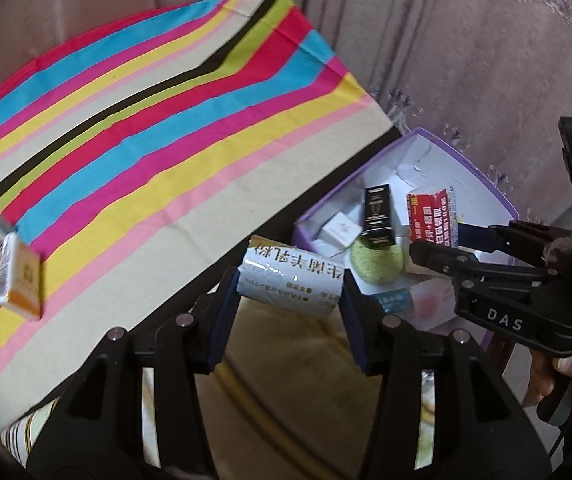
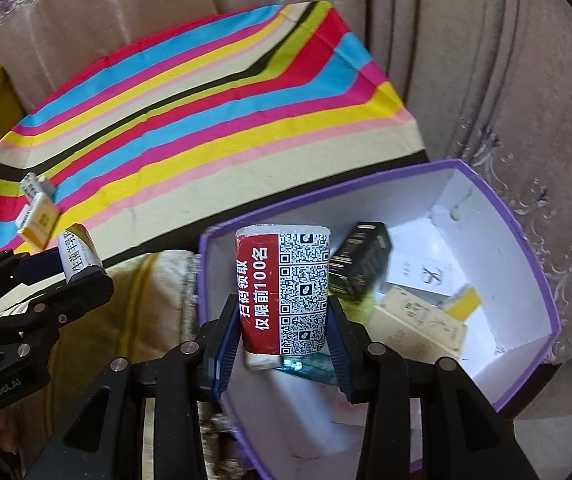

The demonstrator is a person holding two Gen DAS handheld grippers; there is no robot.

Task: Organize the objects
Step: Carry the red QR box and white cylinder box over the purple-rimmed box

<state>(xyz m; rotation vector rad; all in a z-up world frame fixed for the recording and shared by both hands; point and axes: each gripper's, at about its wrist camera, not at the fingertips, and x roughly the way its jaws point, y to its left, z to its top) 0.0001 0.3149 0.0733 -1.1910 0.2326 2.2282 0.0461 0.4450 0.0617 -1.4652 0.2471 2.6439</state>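
My left gripper (image 1: 287,294) is shut on a white box with dark lettering (image 1: 290,284), held past the edge of the striped table (image 1: 134,128) and short of the purple-rimmed bin (image 1: 461,160). My right gripper (image 2: 284,328) is shut on a red and white box with QR codes (image 2: 284,292), held over the purple bin (image 2: 525,248). The right gripper (image 1: 437,246) and its red box (image 1: 431,216) also show in the left wrist view. In the right wrist view the left gripper (image 2: 74,276) holds the white box (image 2: 78,256) at the left.
In the bin lie a black box (image 2: 359,266), a white box (image 2: 425,274), a beige box (image 2: 421,320), a green round thing (image 1: 375,264) and a blue packet (image 1: 391,300). Two small boxes (image 1: 14,276) rest near the striped table's left edge. Curtains hang behind.
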